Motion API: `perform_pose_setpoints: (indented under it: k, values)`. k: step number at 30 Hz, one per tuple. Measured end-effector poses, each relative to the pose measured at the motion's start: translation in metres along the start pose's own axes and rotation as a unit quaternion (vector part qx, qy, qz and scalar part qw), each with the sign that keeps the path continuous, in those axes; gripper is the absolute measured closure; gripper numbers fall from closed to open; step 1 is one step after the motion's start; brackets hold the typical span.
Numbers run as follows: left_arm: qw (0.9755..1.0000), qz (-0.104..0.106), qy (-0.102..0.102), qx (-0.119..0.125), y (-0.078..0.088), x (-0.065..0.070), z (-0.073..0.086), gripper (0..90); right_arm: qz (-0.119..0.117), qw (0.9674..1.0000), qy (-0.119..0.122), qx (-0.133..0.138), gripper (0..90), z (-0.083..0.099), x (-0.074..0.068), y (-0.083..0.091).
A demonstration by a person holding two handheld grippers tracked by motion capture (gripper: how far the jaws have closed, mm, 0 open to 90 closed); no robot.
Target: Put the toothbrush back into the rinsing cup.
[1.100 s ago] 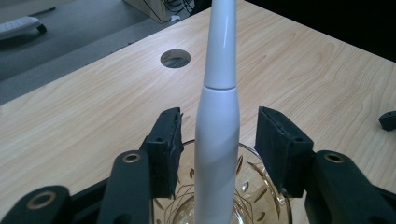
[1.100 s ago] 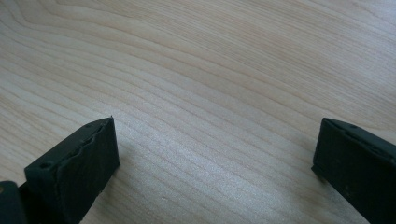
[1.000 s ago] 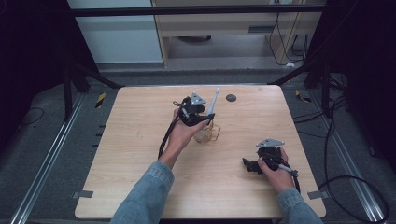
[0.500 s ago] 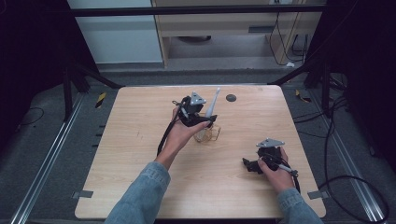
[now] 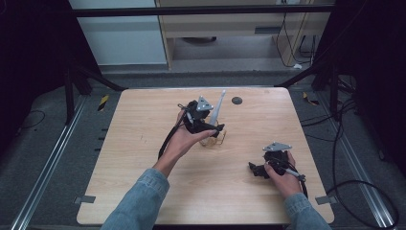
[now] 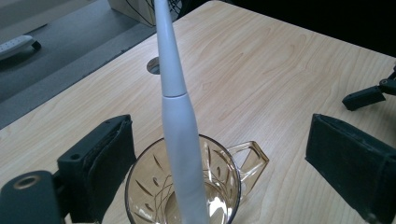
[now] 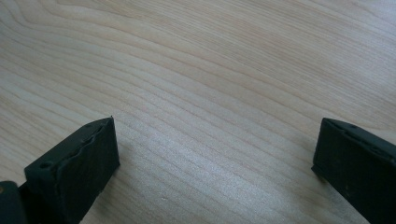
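Standing in an amber glass mug [image 6: 183, 186] near the middle of a pale wooden table [image 5: 143, 120], a white electric toothbrush [image 6: 177, 121] leaned with its slim neck tilted up and away toward the far edge. In the high view the mug [image 5: 214, 136] sat just right of the person's left hand [image 5: 179, 143], and the toothbrush [image 5: 216, 108] rose out of it at a slant. The left gripper [image 5: 203, 122] hovered at the mug, held from below by that hand, a black cable trailing back along the wrist. Its jaws had just been opening; in the left gripper view they stood wide apart, one on each side of the mug, with the toothbrush handle between them and clear space between each pad and the handle, so nothing was gripped. The mug's angular handle pointed toward the right-hand jaw in that view. A small dark round hole [image 5: 236, 100] lay in the tabletop beyond the mug, near the far edge. Well apart, toward the near right corner, the right hand [image 5: 282, 175] rested on the table holding the right gripper [image 5: 256, 170]. In the right gripper view its two black jaws stood wide open over bare wood grain, holding nothing. Denim sleeves [image 5: 139, 201] covered both forearms.
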State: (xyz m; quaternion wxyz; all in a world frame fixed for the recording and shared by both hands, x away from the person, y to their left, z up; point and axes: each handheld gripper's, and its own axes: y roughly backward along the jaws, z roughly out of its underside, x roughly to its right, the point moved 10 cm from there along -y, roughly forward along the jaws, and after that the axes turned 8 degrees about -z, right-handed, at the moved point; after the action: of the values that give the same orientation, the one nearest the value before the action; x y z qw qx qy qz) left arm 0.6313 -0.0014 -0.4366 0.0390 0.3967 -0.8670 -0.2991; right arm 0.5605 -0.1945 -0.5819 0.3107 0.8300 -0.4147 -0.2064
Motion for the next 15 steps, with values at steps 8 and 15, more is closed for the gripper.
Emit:
perform_pose_setpoints:
  k: [8,15]
  values:
    - [0.9999,0.001,-0.015,-0.006,0.008,0.005,0.0,6.1,0.0,1.0,0.0,0.0,0.3,0.0,0.0,0.0]
    - [0.9999,-0.002,-0.015,-0.002,0.019,0.003,0.005,5.6,0.0,1.0,0.0,0.0,0.3,0.0,0.0,0.0]
